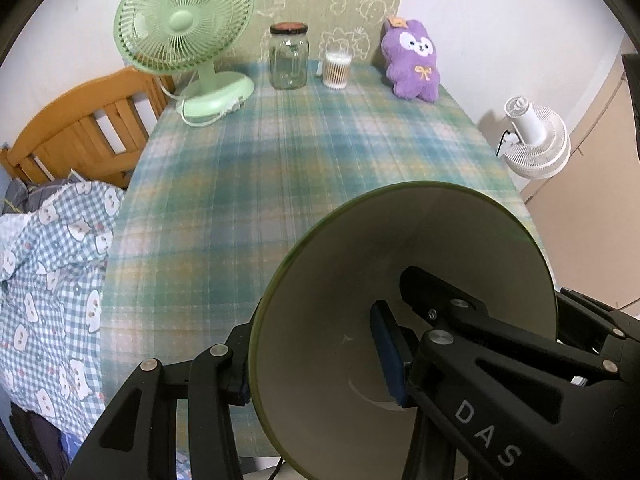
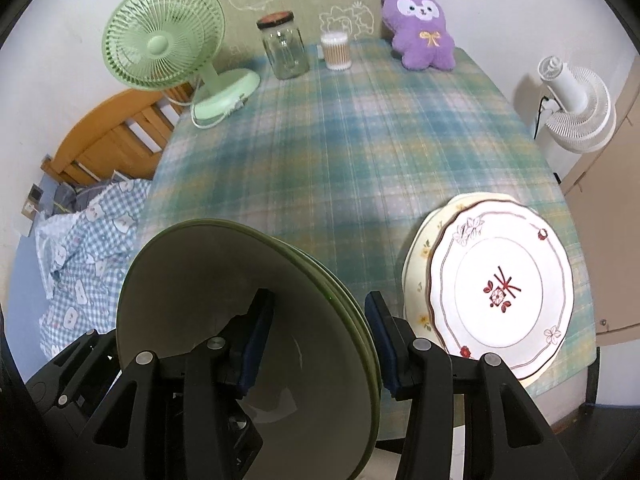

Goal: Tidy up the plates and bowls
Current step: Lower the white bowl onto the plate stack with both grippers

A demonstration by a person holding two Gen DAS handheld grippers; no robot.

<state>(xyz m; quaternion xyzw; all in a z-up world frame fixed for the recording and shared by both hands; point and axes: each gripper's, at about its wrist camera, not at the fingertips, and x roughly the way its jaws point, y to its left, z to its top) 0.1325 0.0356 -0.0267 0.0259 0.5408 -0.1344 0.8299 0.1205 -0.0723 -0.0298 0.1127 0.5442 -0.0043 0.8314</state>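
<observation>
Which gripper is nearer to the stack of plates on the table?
Right. The right gripper grips the green bowls just beside the plates; the left gripper holds their opposite side.

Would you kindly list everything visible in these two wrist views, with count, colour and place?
stack of green-rimmed bowls: at least two nested, cream inside, held up over the near table edge by both grippers
flowered plates: two stacked, white on cream, near right of table
plaid tablecloth: one, green-blue, covering the table
desk fan: one, pale green, far left
glass jar: one, clear with a brown lid, far centre
cotton swab tub: one, clear, beside the jar
plush bear: one, purple, far right
white fan: one, beyond the table's right edge
wooden bed frame: one, orange-brown, left
checked bedding: blue-white, left
left gripper: black, shut on the bowls' rim
right gripper: black, shut on the opposite rim
</observation>
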